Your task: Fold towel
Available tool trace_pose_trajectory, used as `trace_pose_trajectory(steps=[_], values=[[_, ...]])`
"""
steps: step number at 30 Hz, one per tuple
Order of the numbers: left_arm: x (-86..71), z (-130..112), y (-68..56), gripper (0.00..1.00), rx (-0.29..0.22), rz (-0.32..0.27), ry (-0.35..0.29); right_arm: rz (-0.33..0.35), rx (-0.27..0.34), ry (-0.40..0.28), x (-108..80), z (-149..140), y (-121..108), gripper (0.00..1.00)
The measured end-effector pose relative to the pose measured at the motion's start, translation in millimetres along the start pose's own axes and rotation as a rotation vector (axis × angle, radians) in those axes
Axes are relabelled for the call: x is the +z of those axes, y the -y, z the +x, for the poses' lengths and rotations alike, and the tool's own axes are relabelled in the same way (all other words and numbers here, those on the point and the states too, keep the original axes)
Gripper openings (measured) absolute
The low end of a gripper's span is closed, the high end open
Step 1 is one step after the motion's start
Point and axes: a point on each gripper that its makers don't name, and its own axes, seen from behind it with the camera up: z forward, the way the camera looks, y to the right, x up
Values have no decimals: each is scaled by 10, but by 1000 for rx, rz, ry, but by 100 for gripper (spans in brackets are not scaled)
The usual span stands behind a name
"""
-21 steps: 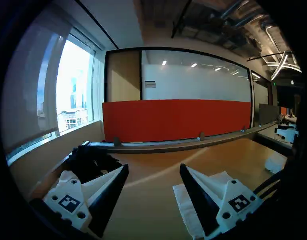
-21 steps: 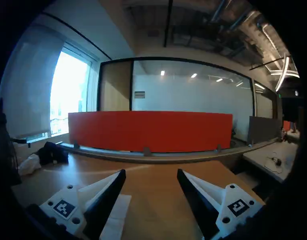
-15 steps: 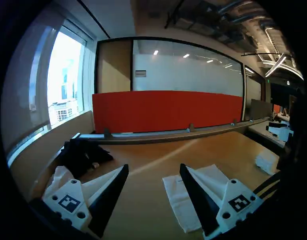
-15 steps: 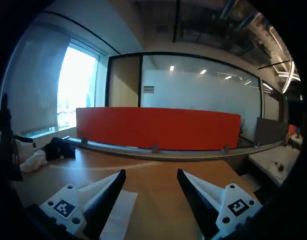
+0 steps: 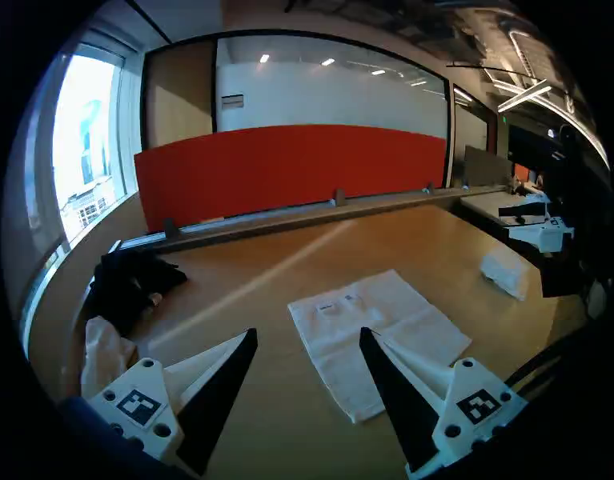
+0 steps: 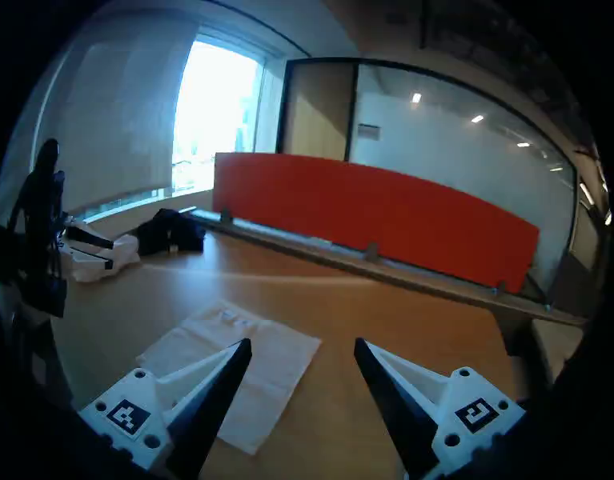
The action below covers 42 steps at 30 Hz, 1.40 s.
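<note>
A white towel (image 5: pixel 379 332) is seen spread flat on the wooden table (image 5: pixel 250 276), at one o'clock of the left gripper (image 5: pixel 307 332) and eleven o'clock of the right gripper (image 6: pixel 302 342). Both are held wide open, empty. Folding is judged not yet begun; two corners must next be pinched.

no writing can be read: the small tag (image 5: pixel 332 305) on the white towel (image 5: pixel 403 328) and the wall sign (image 5: pixel 232 102) are too small to make out, and the left gripper (image 5: pixel 307 332) carries square code markers (image 5: pixel 138 406) without letters.
</note>
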Motion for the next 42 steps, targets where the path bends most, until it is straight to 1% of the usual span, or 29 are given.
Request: trace_pose_trajectory(steps=[5,11,15,25,35,42], values=[[117,-267,-157,95,34,-48,71,78,-8,79,70,-302,161,100],[273,-584,-284,94,71,-85,139,124,-55,142,181,-651,275,100],[363,-769,-323,94,88,-95,170,148,-75,169,258,-851,342,100],[540,-1185,-434,95,103,-123,235,185,-110,230,390,-1315,449,100],[654,-1515,-510,95,123,-143,289,206,-134,303,442,-1820,509,99],[698,-1701,-564,95,123,-157,326,220,-128,343,453,-2068,550,98]])
